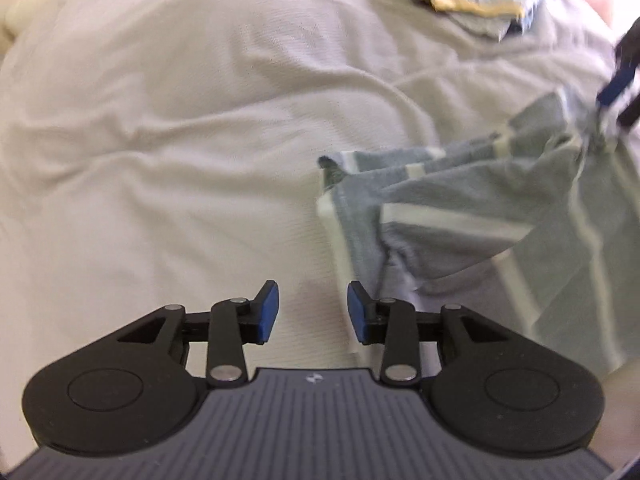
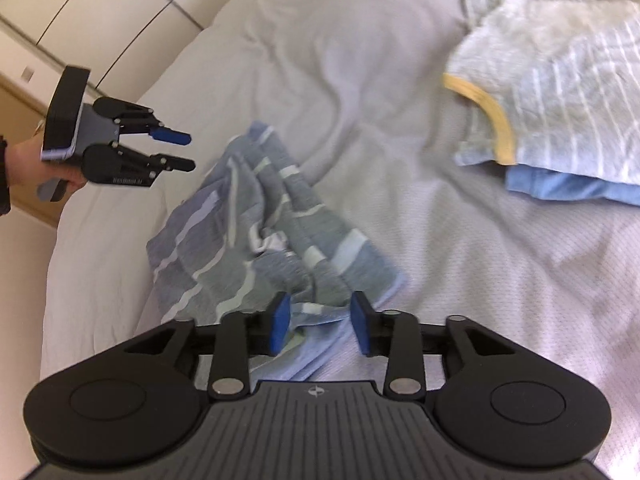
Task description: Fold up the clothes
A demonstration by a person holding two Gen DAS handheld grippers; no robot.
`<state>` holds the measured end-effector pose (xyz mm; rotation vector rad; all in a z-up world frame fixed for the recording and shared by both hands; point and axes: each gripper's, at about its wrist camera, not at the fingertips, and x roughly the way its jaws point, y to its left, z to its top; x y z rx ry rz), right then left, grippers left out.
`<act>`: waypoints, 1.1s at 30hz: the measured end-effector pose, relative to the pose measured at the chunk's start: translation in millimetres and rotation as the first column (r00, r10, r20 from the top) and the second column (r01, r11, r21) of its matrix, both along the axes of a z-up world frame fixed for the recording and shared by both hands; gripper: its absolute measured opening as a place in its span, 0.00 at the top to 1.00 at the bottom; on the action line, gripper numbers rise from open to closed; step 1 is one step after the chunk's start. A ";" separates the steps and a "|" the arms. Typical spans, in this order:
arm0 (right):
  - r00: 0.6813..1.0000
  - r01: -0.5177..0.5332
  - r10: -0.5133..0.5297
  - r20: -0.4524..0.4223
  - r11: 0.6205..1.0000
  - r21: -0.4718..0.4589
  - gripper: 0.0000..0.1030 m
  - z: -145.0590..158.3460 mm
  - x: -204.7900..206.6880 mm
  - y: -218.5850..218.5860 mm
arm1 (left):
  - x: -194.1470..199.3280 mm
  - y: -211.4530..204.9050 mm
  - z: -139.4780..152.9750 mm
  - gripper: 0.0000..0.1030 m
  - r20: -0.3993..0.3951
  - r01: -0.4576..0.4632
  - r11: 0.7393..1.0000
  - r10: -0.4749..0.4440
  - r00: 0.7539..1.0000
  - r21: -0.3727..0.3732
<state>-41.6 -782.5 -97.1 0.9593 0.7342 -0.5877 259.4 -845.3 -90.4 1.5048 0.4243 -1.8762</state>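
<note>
Unreadable white lettering (too small) on left gripper (image 2: 182, 152) body

Both tongs (image 1: 312, 312) (image 2: 320, 322) parted, empty.

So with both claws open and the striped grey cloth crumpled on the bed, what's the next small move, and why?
Probably close the right claw on the near edge of the striped grey cloth. A fold of it already lies between the open pads, while the left claw hangs open off to the side, clear of the cloth, which lies bunched rather than flat on the bed sheet.
</note>
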 end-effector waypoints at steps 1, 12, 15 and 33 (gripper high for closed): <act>1.000 -0.008 0.007 -0.007 1.000 -0.008 0.63 -0.7 2.5 1.1 | -2.6 0.8 -1.4 0.68 -0.018 -0.004 1.000 0.004 1.000 0.011; 0.996 -0.048 0.041 -0.084 0.996 -0.074 0.62 -10.7 12.6 6.4 | -57.1 9.6 -35.2 0.68 0.008 0.137 0.991 -0.137 0.990 -0.003; 0.994 -0.038 0.029 -0.103 0.995 -0.091 0.59 -12.2 12.0 7.1 | -55.7 4.6 -42.0 0.69 -0.001 0.093 0.995 -0.093 0.996 0.017; 0.996 0.045 -0.057 -0.075 0.988 -0.144 0.97 14.0 1.1 -1.5 | -39.5 1.7 -21.3 1.00 -0.073 -0.064 0.995 0.058 0.996 -0.081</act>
